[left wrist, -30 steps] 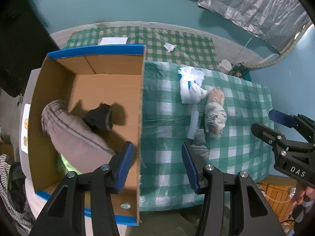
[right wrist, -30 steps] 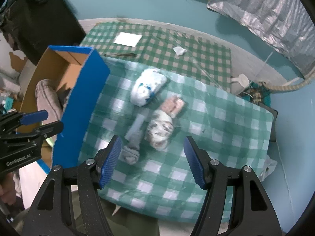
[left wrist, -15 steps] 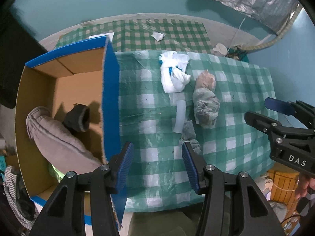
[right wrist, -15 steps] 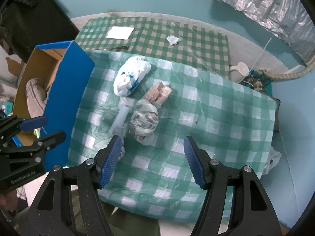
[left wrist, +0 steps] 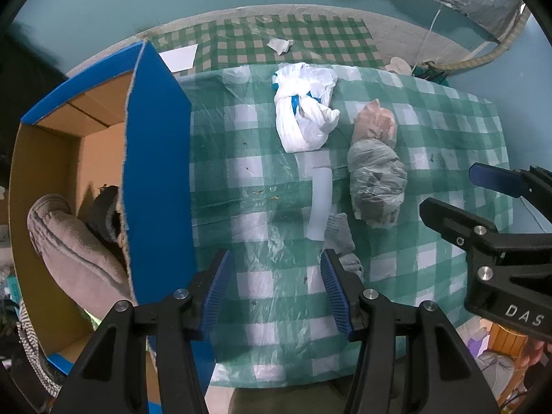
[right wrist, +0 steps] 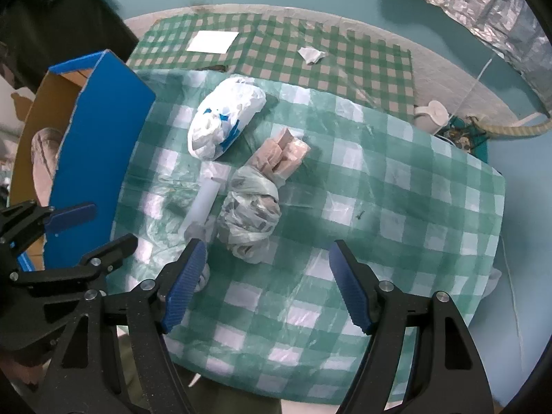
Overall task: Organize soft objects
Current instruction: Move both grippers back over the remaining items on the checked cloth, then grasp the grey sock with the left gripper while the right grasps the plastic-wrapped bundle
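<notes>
A cardboard box with blue outer walls (left wrist: 157,158) (right wrist: 100,138) stands at the table's left; it holds a grey-brown folded cloth (left wrist: 74,252) and a dark sock (left wrist: 105,214). On the green checked table lie a white plastic bundle (left wrist: 305,114) (right wrist: 224,120), a grey bagged bundle (left wrist: 376,183) (right wrist: 250,212), a pink bagged bundle (left wrist: 376,122) (right wrist: 284,150), a white tube (left wrist: 321,200) (right wrist: 203,203) and a grey sock (left wrist: 341,238). My left gripper (left wrist: 274,289) is open above the table near the sock. My right gripper (right wrist: 265,286) is open, empty, near the grey bundle.
A white paper sheet (right wrist: 212,41) and a crumpled tissue (right wrist: 310,55) lie on the far checked cloth. A silver tarp (right wrist: 483,3) hangs at the back right. A white cup (right wrist: 431,114) sits beyond the table's right edge.
My left gripper has moved right, from over the box to over the table beside the grey sock. My right gripper has also shifted right and closer to the bundles. Both stay open.
</notes>
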`<state>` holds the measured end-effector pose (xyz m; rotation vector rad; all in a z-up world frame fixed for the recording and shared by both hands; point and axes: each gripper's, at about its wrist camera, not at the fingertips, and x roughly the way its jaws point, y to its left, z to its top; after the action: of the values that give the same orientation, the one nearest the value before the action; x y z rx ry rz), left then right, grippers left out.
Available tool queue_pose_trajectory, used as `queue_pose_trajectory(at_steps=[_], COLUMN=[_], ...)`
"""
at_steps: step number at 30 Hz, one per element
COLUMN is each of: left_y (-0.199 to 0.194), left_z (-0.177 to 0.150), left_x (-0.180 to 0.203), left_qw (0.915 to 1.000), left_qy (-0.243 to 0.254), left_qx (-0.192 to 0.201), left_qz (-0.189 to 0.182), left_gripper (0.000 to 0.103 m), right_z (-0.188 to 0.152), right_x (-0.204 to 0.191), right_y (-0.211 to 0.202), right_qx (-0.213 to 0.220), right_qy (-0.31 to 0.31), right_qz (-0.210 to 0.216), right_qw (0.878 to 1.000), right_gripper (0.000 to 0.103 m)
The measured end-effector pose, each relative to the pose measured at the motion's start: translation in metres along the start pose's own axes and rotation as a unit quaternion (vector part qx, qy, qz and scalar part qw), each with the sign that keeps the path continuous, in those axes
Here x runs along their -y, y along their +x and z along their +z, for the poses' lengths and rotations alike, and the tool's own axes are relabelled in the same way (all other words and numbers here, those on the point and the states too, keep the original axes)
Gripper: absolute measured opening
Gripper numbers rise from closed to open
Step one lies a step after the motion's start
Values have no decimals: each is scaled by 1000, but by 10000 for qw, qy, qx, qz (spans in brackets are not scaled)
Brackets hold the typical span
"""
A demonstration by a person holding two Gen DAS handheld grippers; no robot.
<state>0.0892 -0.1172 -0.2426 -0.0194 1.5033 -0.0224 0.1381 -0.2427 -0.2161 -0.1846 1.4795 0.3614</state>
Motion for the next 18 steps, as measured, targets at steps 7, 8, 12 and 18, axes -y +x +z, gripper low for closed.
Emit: queue_pose_trajectory(at_steps=[7,8,12,18], left_y=[13,16,26,43], left_z=[6,6,8,8], left_x=[0,-1,-3,-5], left_qw=[9999,9999,9998,9992], left_qy=[-62,-78,-135,-247], left_qx=[-85,-99,-145,-300], left_qz=[44,63,45,134], left_gripper=[55,56,60,60], right_z=[7,8,13,20], right_x=[-3,-2,0,-2], right_y=[21,23,38,56], right_qx=[-90,-96,-91,-107], right_qy=[-20,-11,21,-11], right_qz=[18,12,45,54], right_qw=[10000,10000,9999,9999], right_gripper=[75,75,75,75])
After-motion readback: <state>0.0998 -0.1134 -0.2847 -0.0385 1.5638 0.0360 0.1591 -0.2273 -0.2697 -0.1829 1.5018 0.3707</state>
